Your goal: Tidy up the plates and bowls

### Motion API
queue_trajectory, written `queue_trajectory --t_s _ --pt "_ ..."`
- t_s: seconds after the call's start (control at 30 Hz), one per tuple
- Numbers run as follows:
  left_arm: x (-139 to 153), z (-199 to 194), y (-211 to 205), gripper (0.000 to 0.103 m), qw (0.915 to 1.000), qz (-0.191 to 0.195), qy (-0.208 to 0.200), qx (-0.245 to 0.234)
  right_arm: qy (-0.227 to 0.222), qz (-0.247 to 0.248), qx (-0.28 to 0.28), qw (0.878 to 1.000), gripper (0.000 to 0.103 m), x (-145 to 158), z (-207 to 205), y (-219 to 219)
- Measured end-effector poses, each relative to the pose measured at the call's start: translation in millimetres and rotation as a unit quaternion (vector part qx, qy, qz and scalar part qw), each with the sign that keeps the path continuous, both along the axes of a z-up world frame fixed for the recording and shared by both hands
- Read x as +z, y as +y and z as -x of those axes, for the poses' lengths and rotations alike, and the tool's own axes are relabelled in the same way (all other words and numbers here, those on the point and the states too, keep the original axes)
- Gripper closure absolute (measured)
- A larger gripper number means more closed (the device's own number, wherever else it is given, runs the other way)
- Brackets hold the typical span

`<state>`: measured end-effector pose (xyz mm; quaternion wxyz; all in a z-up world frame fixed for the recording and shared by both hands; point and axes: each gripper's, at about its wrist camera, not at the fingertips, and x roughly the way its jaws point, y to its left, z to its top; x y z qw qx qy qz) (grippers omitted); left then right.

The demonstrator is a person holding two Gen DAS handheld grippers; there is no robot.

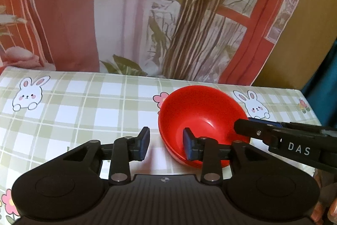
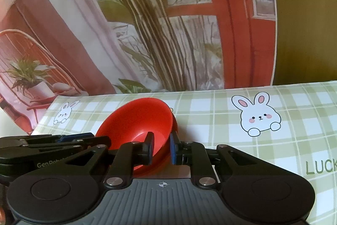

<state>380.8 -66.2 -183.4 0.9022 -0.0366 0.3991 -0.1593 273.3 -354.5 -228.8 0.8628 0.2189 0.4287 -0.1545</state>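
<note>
Stacking step: left tool (image 1: 166,143) stands apart astride the red bowls' (image 1: 202,111) rim; right tool (image 2: 161,148) straddles the opposite rim, grip uncertain. Next: withdraw.

Black grippers (image 1: 166,143) — blue pads (image 1: 187,146)

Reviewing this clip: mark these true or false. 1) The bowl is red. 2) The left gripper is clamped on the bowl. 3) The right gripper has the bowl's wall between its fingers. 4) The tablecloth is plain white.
1) True: the red bowl sits on the table.
2) False: the left gripper is open, with one finger inside the bowl and the other outside, clear of it.
3) True: the right gripper grips the wall.
4) False: the tablecloth is green check with rabbits.
</note>
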Motion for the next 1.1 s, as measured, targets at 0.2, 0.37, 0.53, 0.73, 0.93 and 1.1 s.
queue_trajectory --t_s 0.2,0.37,0.53,0.73,0.93,1.1 --pt "-7 -5 2 0.067 0.9997 0.019 0.015 0.008 0.006 -0.007 -0.014 1.0 0.084 -5 1 -7" --pt "-14 -7 1 0.067 0.9992 0.029 0.024 0.01 0.016 -0.036 -0.027 0.999 0.084 -16 0 -14" --pt "-15 -6 1 0.073 0.9994 0.03 0.015 0.011 0.018 -0.062 -0.032 0.997 0.087 -23 -1 -14" --pt "-11 -2 -1 0.083 0.9998 0.017 0.011 0.009 0.017 -0.062 -0.036 0.997 0.089 -21 -2 -12" --pt "-1 12 0 0.083 1.0 0.002 0.002 0.003 0.011 -0.061 -0.041 0.997 0.09 -11 3 -7" --pt "11 27 4 0.083 1.0 -0.004 -0.005 0.005 0.001 -0.061 -0.046 0.997 0.09 4 11 1"
